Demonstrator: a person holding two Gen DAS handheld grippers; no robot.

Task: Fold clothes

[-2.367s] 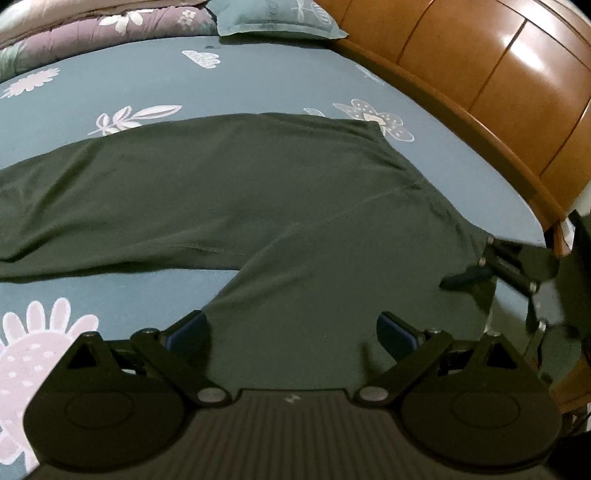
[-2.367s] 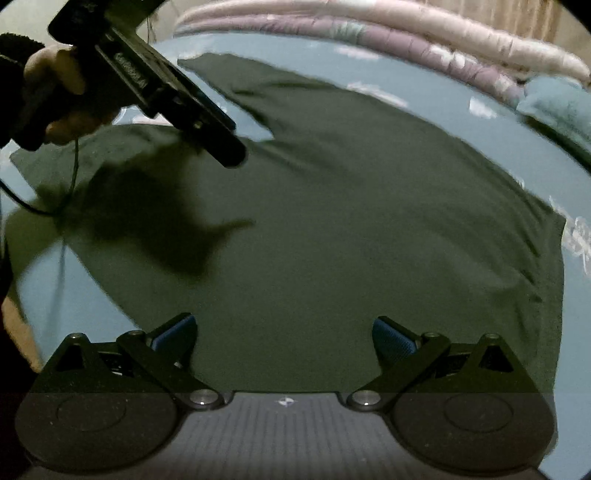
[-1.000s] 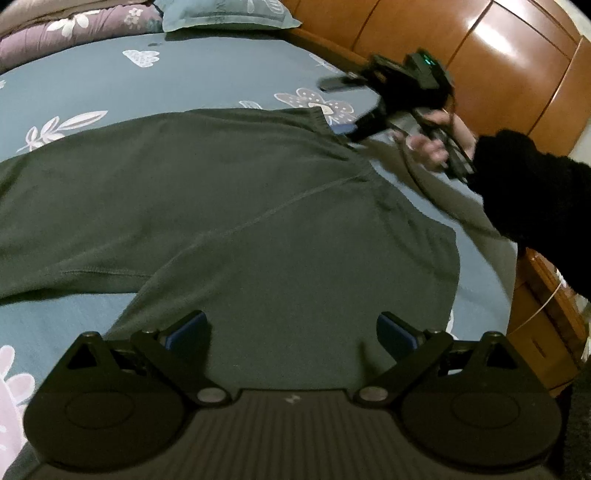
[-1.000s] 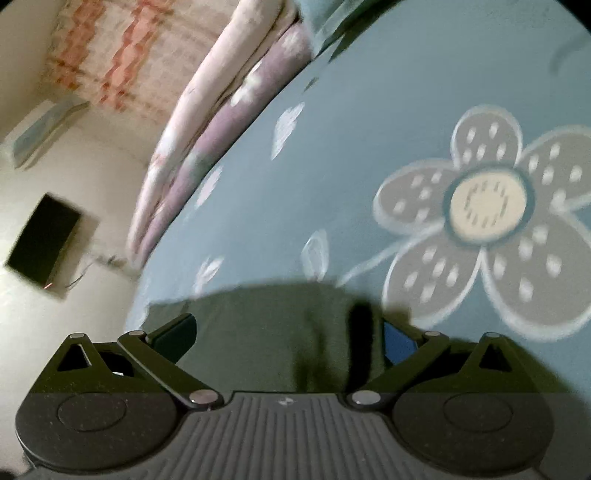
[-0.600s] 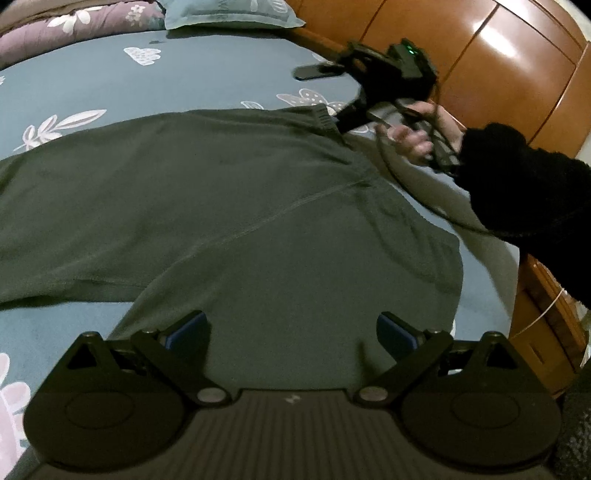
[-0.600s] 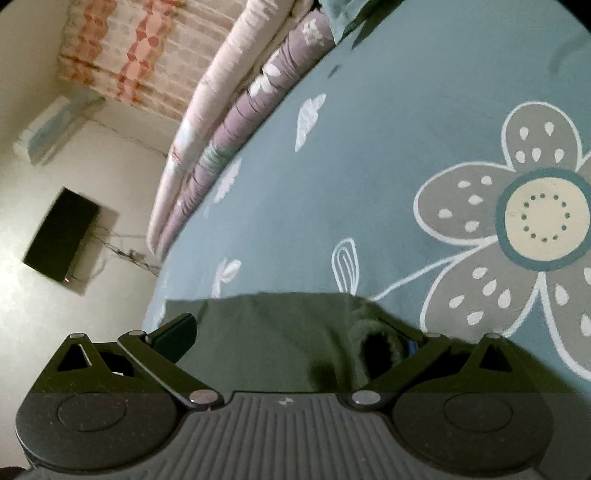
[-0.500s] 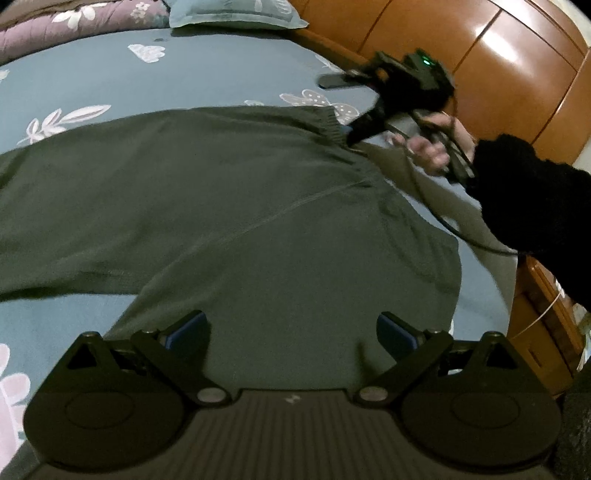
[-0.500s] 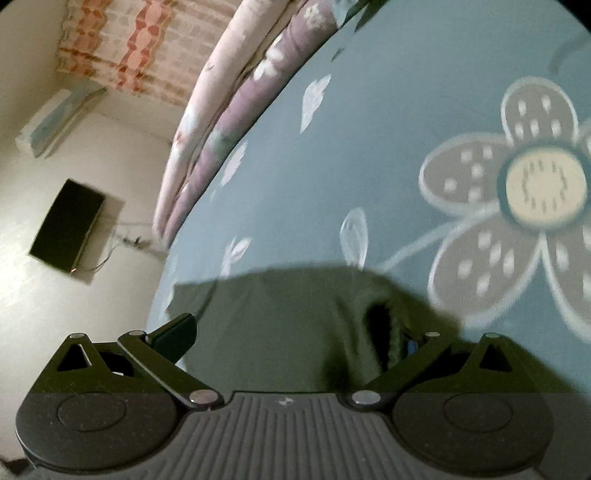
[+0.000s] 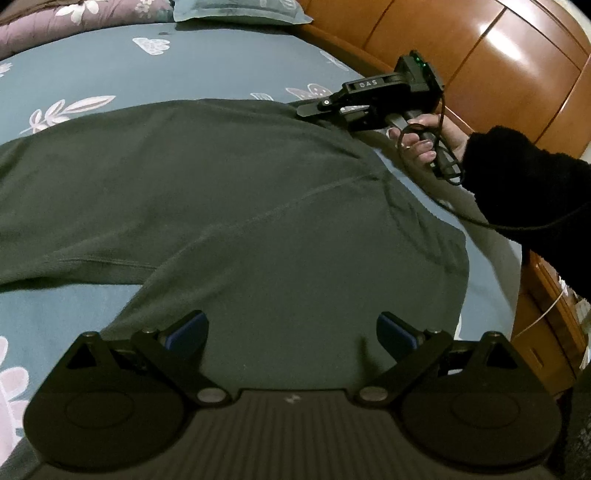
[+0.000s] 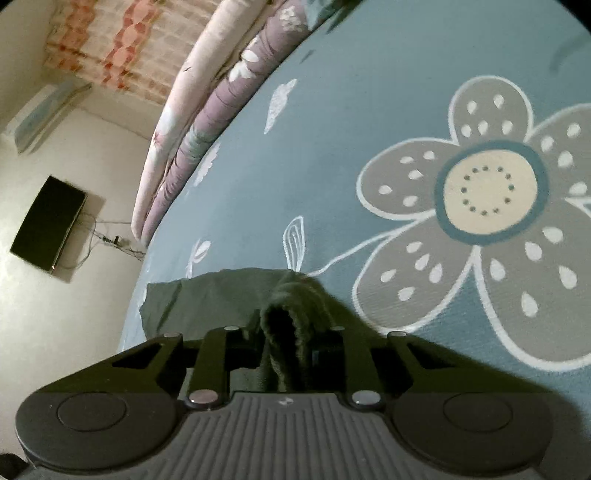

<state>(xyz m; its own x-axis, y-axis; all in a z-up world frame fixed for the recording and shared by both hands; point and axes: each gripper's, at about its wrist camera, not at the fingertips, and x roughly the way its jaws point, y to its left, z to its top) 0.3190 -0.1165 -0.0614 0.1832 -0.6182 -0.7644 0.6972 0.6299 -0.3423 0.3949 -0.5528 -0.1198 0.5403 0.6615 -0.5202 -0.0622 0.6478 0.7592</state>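
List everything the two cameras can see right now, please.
sweater: one, dark green, spread flat on the bed
sheet: one, blue with flowers, under the sweater
quilt: one, pink and purple, rolled at the bed's far edge
pillow: one, blue, by the headboard
headboard: one, brown wood
left gripper: black, open over the sweater
right gripper: black, shut on the sweater's edge
hand: one, holding the right gripper

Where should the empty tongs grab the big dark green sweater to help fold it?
Probably the near bottom hem of the dark green sweater, coming in low from the near side. That edge lies flat on the bed right under the open left tongs, and the right tongs already pinch the far corner.
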